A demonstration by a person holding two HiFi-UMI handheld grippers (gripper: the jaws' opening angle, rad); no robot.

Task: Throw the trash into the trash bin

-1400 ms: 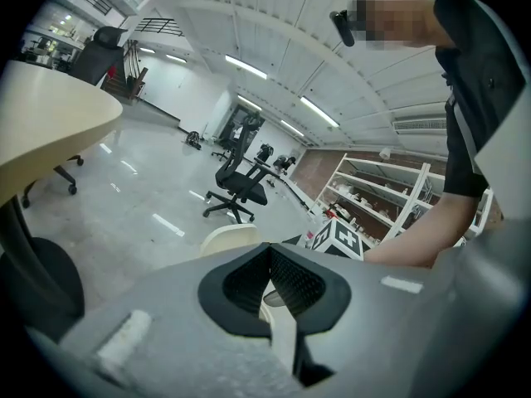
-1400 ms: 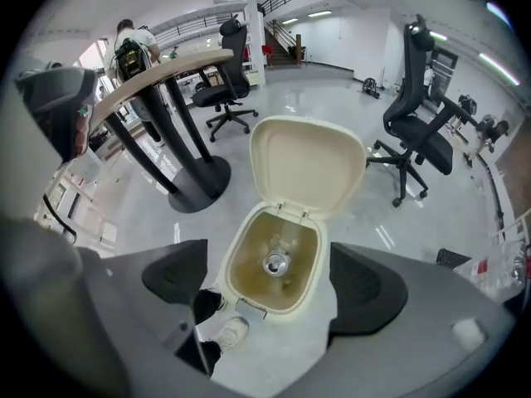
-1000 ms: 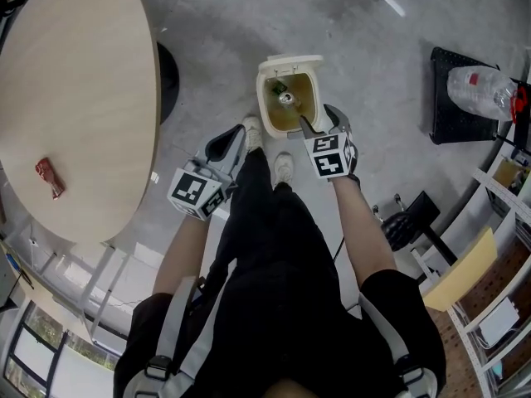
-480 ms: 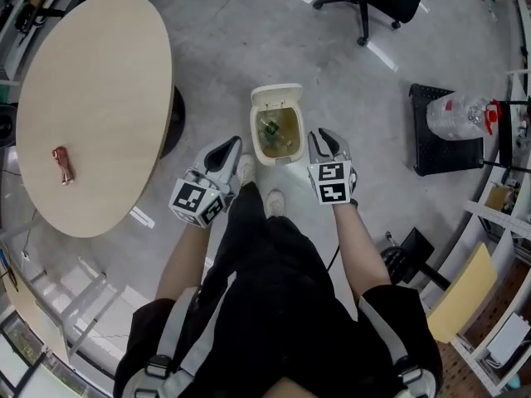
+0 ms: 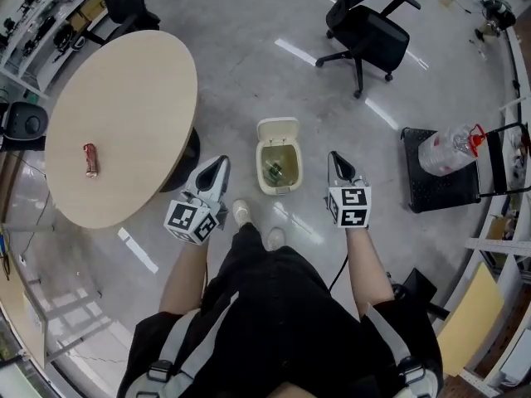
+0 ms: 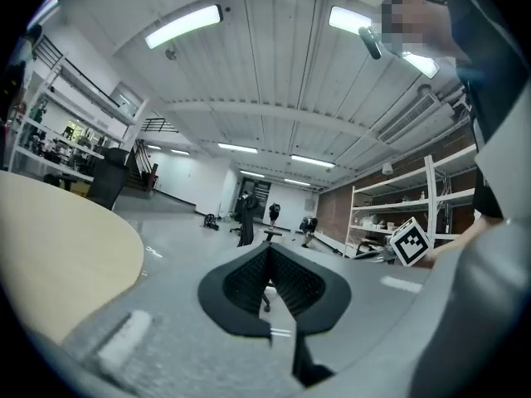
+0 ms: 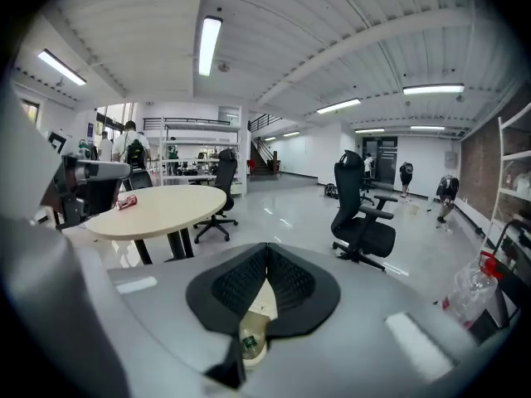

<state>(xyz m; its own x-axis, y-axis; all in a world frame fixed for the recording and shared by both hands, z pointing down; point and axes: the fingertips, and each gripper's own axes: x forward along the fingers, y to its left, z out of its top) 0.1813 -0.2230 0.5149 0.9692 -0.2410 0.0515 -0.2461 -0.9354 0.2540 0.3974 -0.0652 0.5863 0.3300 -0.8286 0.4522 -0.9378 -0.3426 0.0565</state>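
Left tool [image 5: 221,162]: jaws together, empty. Right tool [image 5: 334,157]: jaws together, empty. Trash bin [image 5: 260,172]: open, between both tools, containing trash [image 5: 272,171]. Red wrapper [image 5: 90,159]: on table [image 5: 133,106], left of left tool.

A small red piece of trash [image 5: 90,159] is lying on the oval wooden desk [image 5: 133,98]. The open trash bin [image 5: 260,169] is standing on the grey floor [image 5: 241,65] near the desk, and a black office chair [image 5: 369,31] is sitting farther off.

1. This was a large open lab or workshop hall, with a polished grey concrete floor [image 5: 249,65] and strip lights [image 7: 207,44] on a ribbed ceiling.
2. A black office chair [image 5: 365,27] and a round table [image 5: 124,123] stood about.
3. Metal shelving [image 6: 429,206] lined the right, and cluttered benches [image 5: 46,11] the far left.
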